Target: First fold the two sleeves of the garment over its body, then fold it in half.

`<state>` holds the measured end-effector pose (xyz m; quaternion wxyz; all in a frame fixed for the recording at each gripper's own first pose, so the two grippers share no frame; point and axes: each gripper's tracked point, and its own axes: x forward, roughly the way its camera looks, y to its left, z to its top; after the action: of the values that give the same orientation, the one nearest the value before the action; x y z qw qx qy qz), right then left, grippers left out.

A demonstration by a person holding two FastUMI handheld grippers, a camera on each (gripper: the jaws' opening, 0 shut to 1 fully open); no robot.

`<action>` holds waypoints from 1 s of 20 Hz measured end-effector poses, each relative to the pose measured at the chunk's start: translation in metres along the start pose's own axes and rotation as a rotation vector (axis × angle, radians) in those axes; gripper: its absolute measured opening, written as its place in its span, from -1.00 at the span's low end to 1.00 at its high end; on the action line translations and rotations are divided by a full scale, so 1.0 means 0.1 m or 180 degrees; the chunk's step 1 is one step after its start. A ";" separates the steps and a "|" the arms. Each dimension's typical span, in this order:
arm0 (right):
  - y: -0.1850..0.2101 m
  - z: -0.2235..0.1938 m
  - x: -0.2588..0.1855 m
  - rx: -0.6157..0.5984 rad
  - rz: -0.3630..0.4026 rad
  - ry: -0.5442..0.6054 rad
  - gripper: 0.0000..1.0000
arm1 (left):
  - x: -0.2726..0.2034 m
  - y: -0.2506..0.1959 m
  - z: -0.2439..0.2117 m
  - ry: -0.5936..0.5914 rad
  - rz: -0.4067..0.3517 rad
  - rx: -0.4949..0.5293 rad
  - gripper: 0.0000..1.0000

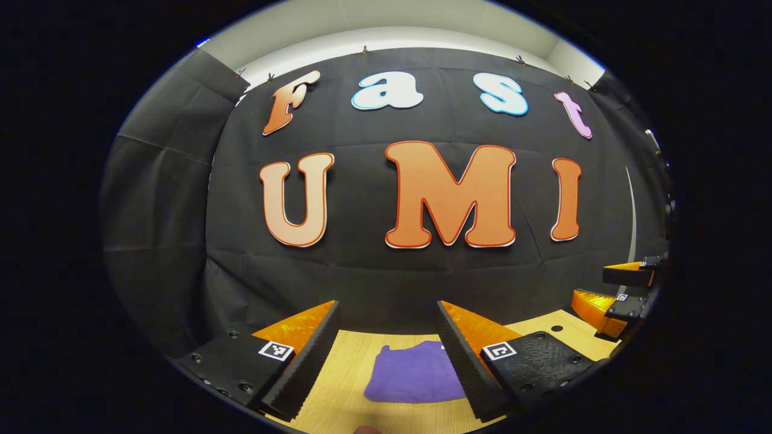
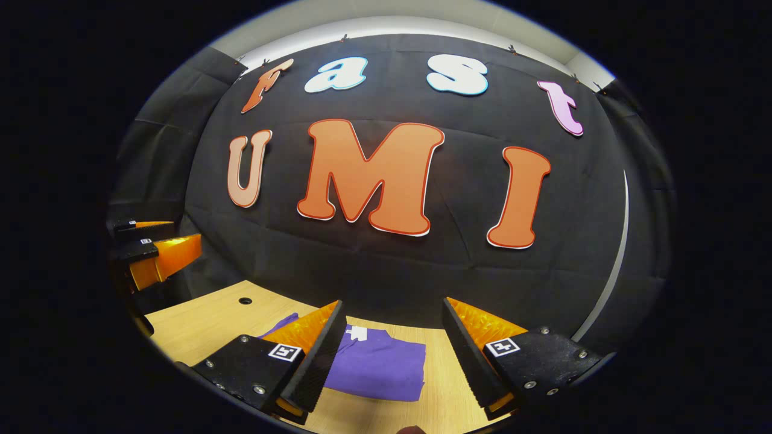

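A purple garment (image 1: 413,375) lies folded into a compact rectangle on the wooden table (image 1: 338,386). My left gripper (image 1: 387,307) hovers above it, open, with nothing between its fingers. In the right gripper view the same purple garment (image 2: 377,364) shows a small white label near its far edge. My right gripper (image 2: 395,304) is also open and empty, raised above the cloth. At the right edge of the left gripper view the right gripper (image 1: 624,289) appears. The left gripper (image 2: 151,250) appears at the left edge of the right gripper view.
The wooden table (image 2: 205,325) runs up to the black cloth wall behind it. A small round hole (image 2: 245,300) sits in the tabletop near the far left corner; the hole (image 1: 556,328) also shows in the left gripper view.
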<state>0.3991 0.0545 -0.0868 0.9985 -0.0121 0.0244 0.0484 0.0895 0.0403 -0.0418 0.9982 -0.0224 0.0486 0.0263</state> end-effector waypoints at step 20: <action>0.09 0.07 -0.02 -0.0083 0.0270 -0.0124 0.90 | -0.07 -0.19 0.04 0.0000 -0.0106 -0.0078 0.95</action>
<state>0.3966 0.0638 -0.0799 0.9956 -0.0231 0.0047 0.0911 0.0837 0.0210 -0.0361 0.9982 -0.0355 0.0479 0.0102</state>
